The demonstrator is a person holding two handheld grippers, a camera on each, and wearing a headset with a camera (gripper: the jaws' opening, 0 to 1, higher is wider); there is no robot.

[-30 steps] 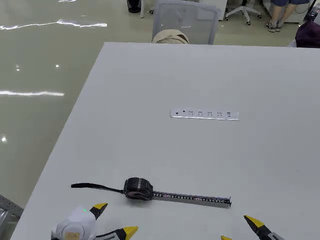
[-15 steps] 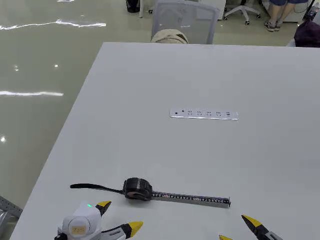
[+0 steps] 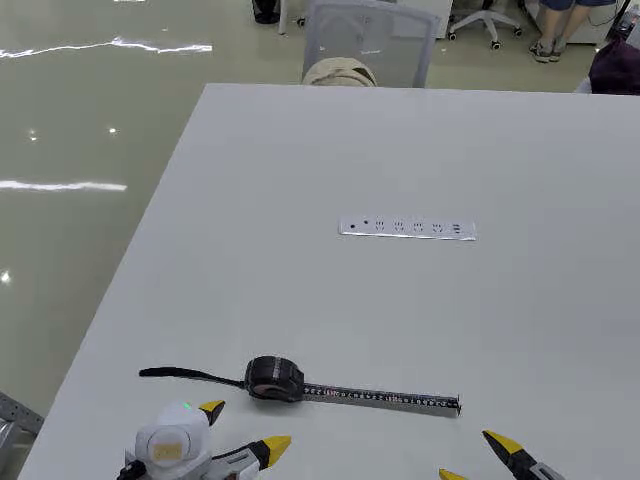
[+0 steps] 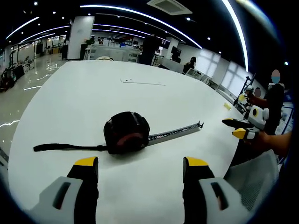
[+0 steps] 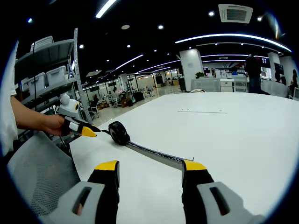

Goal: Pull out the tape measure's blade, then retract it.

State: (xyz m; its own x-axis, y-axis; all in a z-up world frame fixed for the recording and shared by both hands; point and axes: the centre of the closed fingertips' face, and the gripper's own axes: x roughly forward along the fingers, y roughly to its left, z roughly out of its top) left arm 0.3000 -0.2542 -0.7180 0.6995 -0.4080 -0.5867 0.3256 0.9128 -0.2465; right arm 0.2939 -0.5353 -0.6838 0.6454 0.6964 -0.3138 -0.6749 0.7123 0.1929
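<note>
Head view: the tape measure (image 3: 274, 378) lies near the table's (image 3: 400, 150) front edge, its blade (image 3: 385, 399) pulled out flat (running rightward).

Left gripper view: the left gripper (image 4: 141, 162) hovers just short of the tape measure, fingers wide apart.

Right gripper view: the right gripper (image 5: 150, 165) has its fingers wide, with the blade's end beside one of them, perhaps touching.

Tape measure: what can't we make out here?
- Blade numbers: too small in the head view, blurred in both gripper views.
- Case buttons or label: left gripper view, too dark and blurred.
- Right gripper: head view, bottom edge cuts off everything below the jaw tips.
</note>
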